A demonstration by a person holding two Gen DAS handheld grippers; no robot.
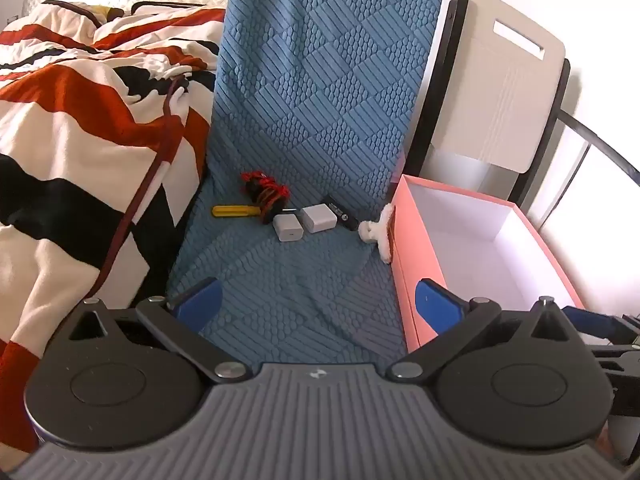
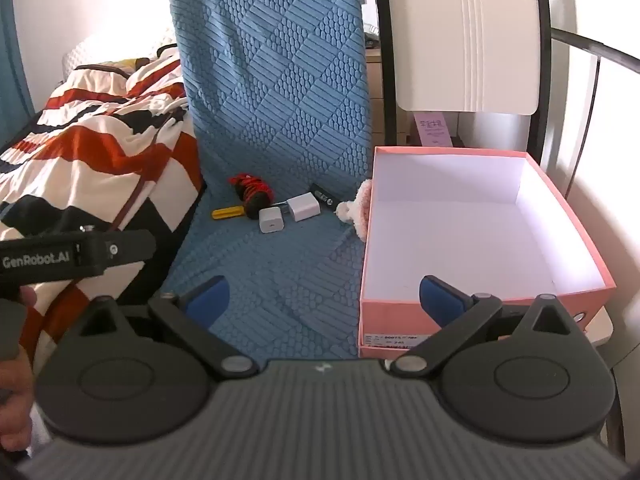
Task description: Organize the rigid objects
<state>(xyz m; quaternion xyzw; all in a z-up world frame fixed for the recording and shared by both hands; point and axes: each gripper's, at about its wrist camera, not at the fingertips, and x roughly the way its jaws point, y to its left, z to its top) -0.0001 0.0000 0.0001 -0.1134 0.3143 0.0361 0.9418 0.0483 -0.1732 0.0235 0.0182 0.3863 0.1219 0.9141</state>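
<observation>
A cluster of small objects lies on the blue quilted mat (image 1: 304,280): a yellow-handled tool (image 1: 232,211), a red-and-black bundle (image 1: 266,194), two white chargers (image 1: 287,228) (image 1: 318,218), a black device (image 1: 340,212) and a fluffy white hair clip (image 1: 378,232) against the pink box (image 1: 416,280). The same objects show in the right wrist view: chargers (image 2: 271,220) (image 2: 303,207), bundle (image 2: 254,194), clip (image 2: 356,210), box (image 2: 400,312) with nothing inside. My left gripper (image 1: 318,304) is open, well short of the objects. My right gripper (image 2: 324,300) is open too, holding nothing.
A red, white and black striped blanket (image 1: 80,128) covers the bed on the left. A white folded chair (image 2: 464,40) with black frame leans behind the box. The left gripper's body (image 2: 76,256) and a hand (image 2: 16,384) show at the right wrist view's left edge.
</observation>
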